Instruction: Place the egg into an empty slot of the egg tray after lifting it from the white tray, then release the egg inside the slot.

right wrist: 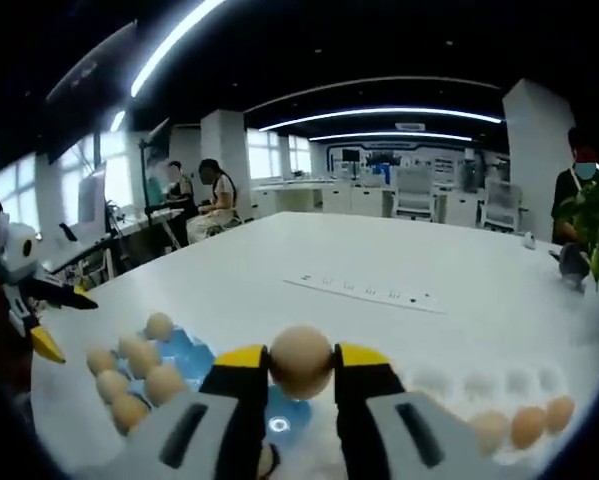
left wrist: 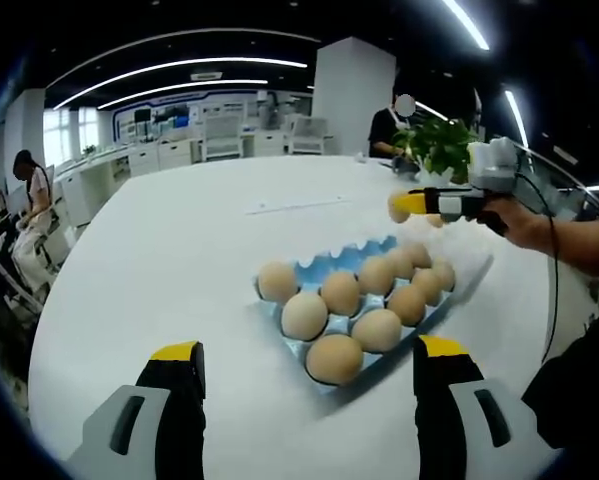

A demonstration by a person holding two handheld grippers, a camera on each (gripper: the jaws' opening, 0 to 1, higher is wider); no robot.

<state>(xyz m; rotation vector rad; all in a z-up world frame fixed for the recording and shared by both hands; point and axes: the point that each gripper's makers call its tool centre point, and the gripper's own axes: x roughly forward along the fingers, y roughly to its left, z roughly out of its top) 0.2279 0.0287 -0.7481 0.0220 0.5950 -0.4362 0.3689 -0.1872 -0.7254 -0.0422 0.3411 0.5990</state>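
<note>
Egg (right wrist: pixel 300 360) clamped in right gripper (right wrist: pixel 301 372), lifted above blue egg tray (right wrist: pixel 189 352); left gripper (left wrist: pixel 309 362) wide, empty; next: lower into a vacant slot, release.

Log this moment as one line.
right gripper: shut on egg, above blue tray | left gripper: open, idle | white tray: eggs remain

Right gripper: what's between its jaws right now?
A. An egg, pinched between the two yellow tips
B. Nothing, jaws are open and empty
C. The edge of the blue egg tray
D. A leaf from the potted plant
A. In the right gripper view, the right gripper has its yellow tips closed on either side of an egg, held above the blue egg tray.
</note>
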